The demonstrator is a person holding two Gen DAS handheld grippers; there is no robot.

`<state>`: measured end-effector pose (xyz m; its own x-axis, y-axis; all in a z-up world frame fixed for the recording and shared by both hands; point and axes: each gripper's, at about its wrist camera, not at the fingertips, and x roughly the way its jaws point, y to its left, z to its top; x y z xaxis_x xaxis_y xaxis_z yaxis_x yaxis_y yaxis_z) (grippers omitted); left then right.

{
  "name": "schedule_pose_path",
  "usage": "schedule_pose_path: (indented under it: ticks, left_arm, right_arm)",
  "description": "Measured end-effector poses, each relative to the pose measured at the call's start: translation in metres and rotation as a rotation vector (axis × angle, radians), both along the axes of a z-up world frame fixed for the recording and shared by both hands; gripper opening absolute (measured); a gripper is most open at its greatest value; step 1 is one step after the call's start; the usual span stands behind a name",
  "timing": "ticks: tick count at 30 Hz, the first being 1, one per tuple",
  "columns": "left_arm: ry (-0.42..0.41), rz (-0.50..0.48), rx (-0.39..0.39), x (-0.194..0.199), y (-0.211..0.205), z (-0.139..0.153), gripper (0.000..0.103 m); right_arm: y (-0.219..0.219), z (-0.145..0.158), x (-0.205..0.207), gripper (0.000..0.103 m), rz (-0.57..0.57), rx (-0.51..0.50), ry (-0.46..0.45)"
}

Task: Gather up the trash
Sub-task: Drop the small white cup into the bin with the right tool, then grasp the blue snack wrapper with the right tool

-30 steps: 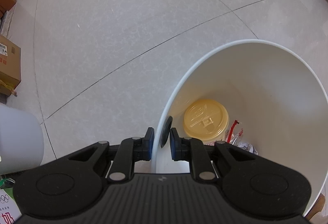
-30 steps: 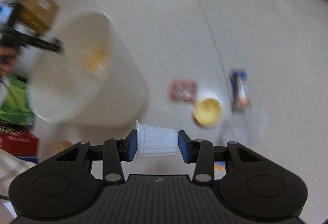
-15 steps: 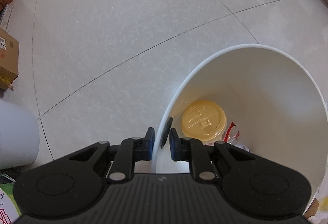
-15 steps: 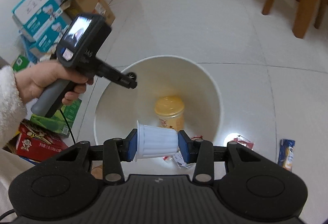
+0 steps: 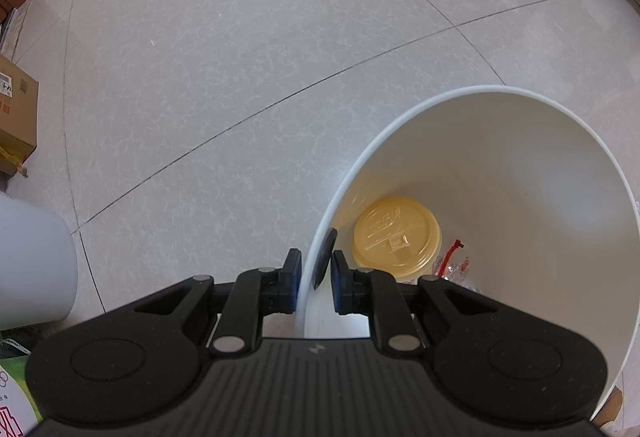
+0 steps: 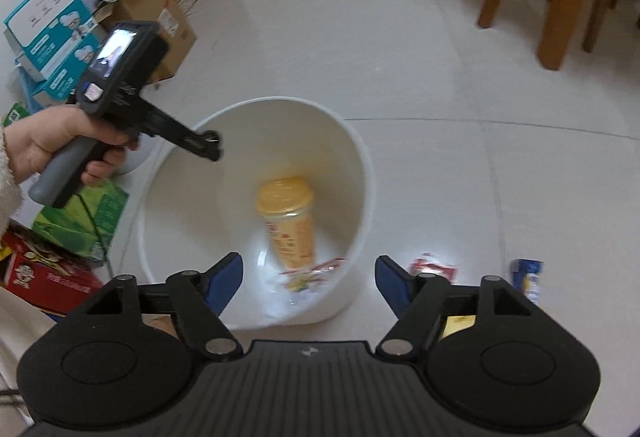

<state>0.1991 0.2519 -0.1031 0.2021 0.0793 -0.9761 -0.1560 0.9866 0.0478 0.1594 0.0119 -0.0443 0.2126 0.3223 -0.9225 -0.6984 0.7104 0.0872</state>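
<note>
Over the white bin [image 6: 362,173] we see our right gripper [image 6: 309,279], jaws just opened wide, nothing between them; left gripper [image 5: 314,275] clamps its rim; yellow-lidded cup [image 6: 290,221] inside.

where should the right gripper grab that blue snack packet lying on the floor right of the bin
Probably across the narrow width of the blue snack packet, coming straight down from above. It lies flat on the floor, apart from the bin, long axis running away from the camera, so its long side edges are clear.
</note>
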Motion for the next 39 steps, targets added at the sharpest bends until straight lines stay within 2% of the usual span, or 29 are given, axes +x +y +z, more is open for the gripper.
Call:
schedule_pose_path:
  ticks: [5,9,13,18,24,30,32,39]
  left_arm:
    - [0.000,-0.001,0.002,0.000,-0.001,0.000,0.014]
    - [0.000,0.001,0.002,0.000,-0.001,0.000,0.014]
    - [0.002,0.006,-0.001,0.000,0.000,0.000,0.014]
    - [0.003,0.007,-0.002,0.001,0.001,0.000,0.014]
    - [0.002,0.009,-0.006,0.001,0.002,0.000,0.014]
    - [0.004,0.008,-0.005,0.001,0.003,-0.001,0.014]
    - [0.004,0.008,-0.006,0.001,0.003,-0.001,0.014]
    - [0.004,0.009,-0.010,0.001,0.004,-0.001,0.014]
  right_arm:
    - [-0.052,-0.023,0.005,0.082,-0.057,-0.039,-0.021]
    - [-0.095,-0.069,0.011,0.082,-0.140,-0.085,0.029]
    - [-0.129,-0.128,0.011,0.082,-0.203,-0.177,0.092]
    - [-0.158,-0.187,0.011,0.082,-0.274,-0.222,0.172]
    - [-0.175,-0.237,0.019,0.082,-0.322,-0.277,0.214]
    - [-0.182,-0.262,0.034,0.082,-0.356,-0.277,0.230]
    - [-0.184,-0.267,0.040,0.086,-0.360,-0.280,0.225]
    - [-0.209,-0.278,0.045,0.088,-0.447,-0.281,0.324]
